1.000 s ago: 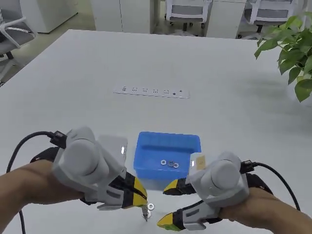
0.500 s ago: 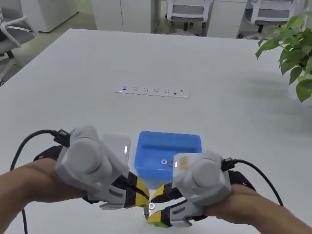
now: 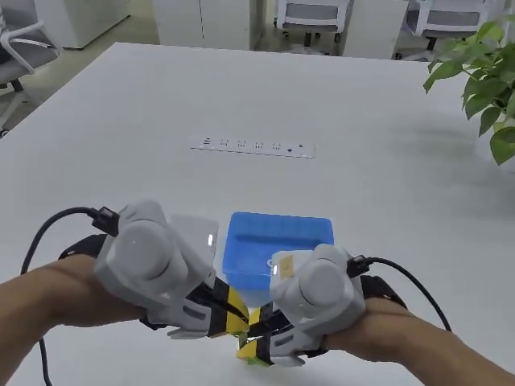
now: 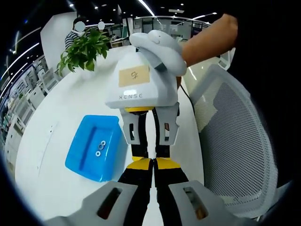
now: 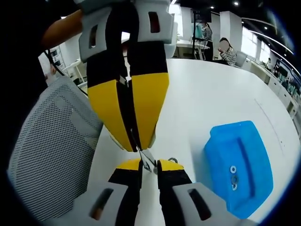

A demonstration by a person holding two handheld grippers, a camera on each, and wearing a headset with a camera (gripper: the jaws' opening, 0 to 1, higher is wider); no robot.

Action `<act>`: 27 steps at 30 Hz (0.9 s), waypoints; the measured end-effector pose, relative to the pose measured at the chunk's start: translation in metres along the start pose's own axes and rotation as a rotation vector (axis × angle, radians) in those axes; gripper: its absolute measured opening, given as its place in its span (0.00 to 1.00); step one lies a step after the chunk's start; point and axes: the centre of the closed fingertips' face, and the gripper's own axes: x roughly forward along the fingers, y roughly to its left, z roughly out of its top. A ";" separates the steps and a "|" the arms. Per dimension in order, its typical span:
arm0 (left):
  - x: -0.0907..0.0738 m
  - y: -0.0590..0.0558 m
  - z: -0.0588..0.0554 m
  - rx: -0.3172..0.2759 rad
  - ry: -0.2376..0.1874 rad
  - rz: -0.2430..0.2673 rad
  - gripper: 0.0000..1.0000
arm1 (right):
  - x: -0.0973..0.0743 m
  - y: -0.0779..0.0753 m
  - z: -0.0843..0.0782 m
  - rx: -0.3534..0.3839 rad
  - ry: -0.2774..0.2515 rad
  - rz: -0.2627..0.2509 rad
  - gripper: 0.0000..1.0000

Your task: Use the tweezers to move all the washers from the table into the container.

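Power strip [image 3: 252, 146]: white, lies flat, long side running left to right in the head view. Leafy green plant [image 4: 83, 51]: at the right edge of the head view, well apart from the strip. Two office chairs [image 3: 310, 14] stand in the background, with another [image 3: 16, 71] at the left edge. Pale mesh chair back [image 4: 237, 141]: close by in both gripper views. Seated person [image 5: 229, 51]: far background.
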 end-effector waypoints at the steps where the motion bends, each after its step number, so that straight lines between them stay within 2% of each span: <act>1: 0.000 0.000 0.000 0.000 0.000 0.000 0.05 | 0.000 0.000 0.001 0.004 -0.002 -0.001 0.13; 7: 0.000 0.002 0.000 -0.001 0.002 0.003 0.05 | 0.000 0.000 0.001 0.000 0.004 -0.004 0.11; 12: 0.000 0.003 0.000 -0.001 0.001 0.007 0.05 | 0.000 0.000 0.001 -0.052 -0.002 -0.018 0.09; 27: 0.002 0.002 -0.001 0.014 -0.004 0.017 0.06 | 0.000 0.001 0.002 -0.079 -0.002 -0.023 0.07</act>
